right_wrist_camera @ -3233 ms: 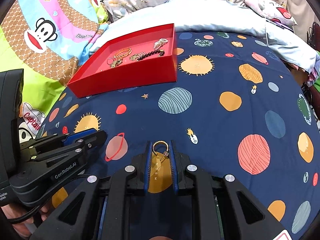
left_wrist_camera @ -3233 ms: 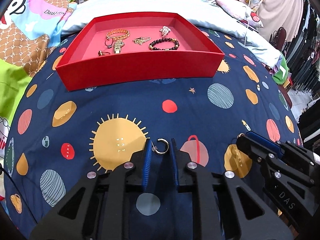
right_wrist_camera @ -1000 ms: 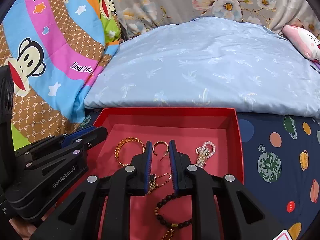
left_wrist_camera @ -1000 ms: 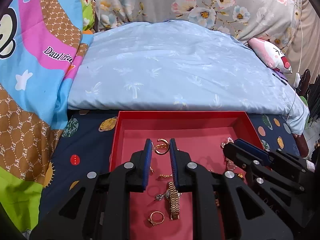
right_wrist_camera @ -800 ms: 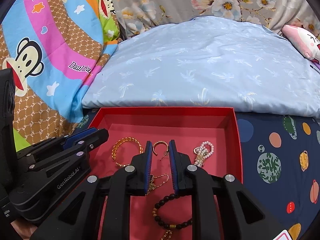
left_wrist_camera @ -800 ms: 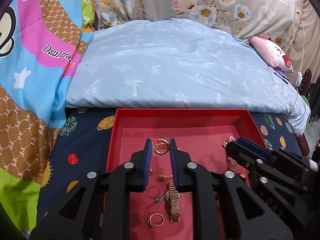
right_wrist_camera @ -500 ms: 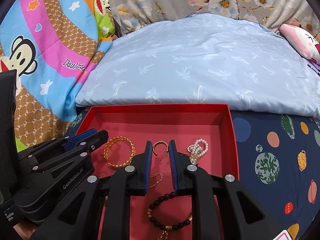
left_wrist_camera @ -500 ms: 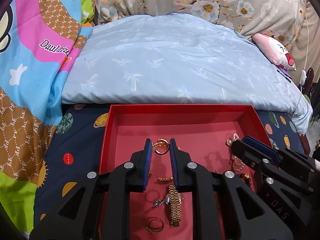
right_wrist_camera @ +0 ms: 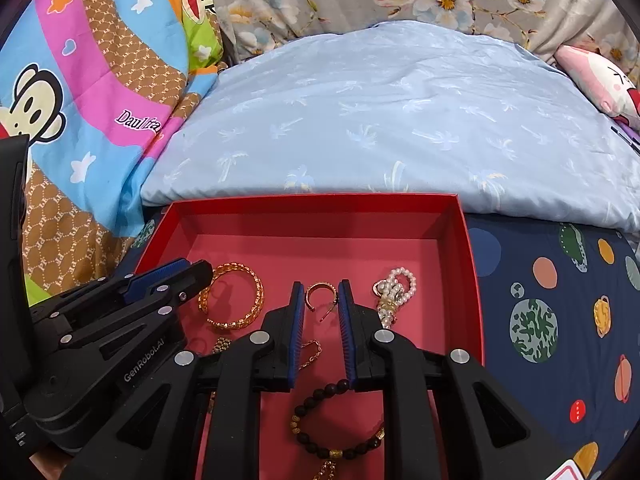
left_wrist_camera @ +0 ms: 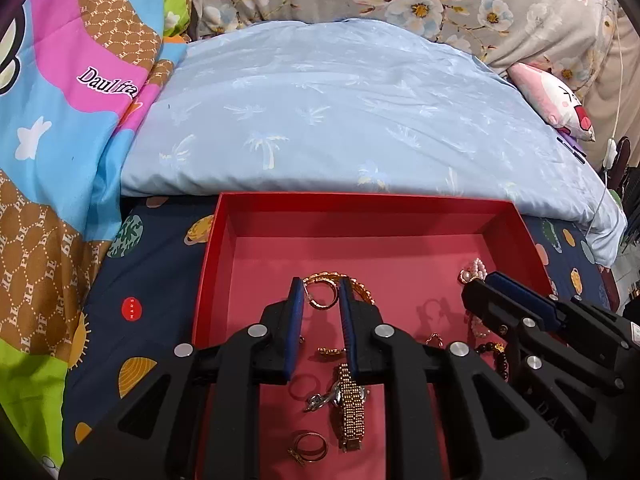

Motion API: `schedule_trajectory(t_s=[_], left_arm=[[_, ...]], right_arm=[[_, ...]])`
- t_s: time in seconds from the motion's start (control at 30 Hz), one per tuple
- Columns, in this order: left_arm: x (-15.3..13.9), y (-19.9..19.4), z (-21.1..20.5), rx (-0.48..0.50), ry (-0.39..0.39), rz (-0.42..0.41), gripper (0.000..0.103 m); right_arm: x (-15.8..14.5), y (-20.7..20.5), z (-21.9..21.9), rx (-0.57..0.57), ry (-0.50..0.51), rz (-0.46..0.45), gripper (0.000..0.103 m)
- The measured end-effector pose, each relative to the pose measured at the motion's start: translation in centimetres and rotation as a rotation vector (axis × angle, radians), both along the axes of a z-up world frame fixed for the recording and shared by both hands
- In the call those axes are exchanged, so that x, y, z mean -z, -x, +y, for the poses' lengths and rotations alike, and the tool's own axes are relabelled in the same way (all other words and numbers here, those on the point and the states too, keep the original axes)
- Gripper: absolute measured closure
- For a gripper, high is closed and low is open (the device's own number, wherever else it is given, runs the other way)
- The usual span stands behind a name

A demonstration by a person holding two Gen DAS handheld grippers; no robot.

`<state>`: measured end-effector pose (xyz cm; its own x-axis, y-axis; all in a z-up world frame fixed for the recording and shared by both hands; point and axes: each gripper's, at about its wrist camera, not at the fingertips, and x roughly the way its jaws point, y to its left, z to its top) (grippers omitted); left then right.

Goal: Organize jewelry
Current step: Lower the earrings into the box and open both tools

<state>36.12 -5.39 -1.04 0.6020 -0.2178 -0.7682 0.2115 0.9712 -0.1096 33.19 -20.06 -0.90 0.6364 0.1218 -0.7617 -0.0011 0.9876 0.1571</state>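
Each gripper is clamped on a small gold hoop earring: the left gripper [left_wrist_camera: 320,294] and the right gripper [right_wrist_camera: 321,295], both at frame centre above the red tray [right_wrist_camera: 460,216]. The hoops look light, stiff and slippery; holding across the ring seems safest.

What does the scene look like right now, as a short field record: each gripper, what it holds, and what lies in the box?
left gripper: shut on gold hoop earring, over the red box
right gripper: shut on second hoop earring, over the same box
box contents: gold bangle, pearl piece, dark bead bracelet, gold watch, ring
box rests on: planet-print bedspread
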Motion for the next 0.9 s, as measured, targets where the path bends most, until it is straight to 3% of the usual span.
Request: schedule_trajectory(t_s=[0.43,0.57,0.9], left_arm=[[0.40,-0.48,-0.08,-0.013,-0.021,0.029,0.085],[0.33,-0.43,-0.04,-0.029,-0.039,0.025,0.070],[0.23,-0.21,-0.42,-0.019,-0.069,0.008,0.069]], right_arm=[[0.09,-0.15,0.20,0.009,0.012,0.001,0.086],[0.09,-0.13,0.23,0.010,0.011,0.000,0.085],[0.12,-0.07,0.15,0.011,0.010,-0.001,0.084]])
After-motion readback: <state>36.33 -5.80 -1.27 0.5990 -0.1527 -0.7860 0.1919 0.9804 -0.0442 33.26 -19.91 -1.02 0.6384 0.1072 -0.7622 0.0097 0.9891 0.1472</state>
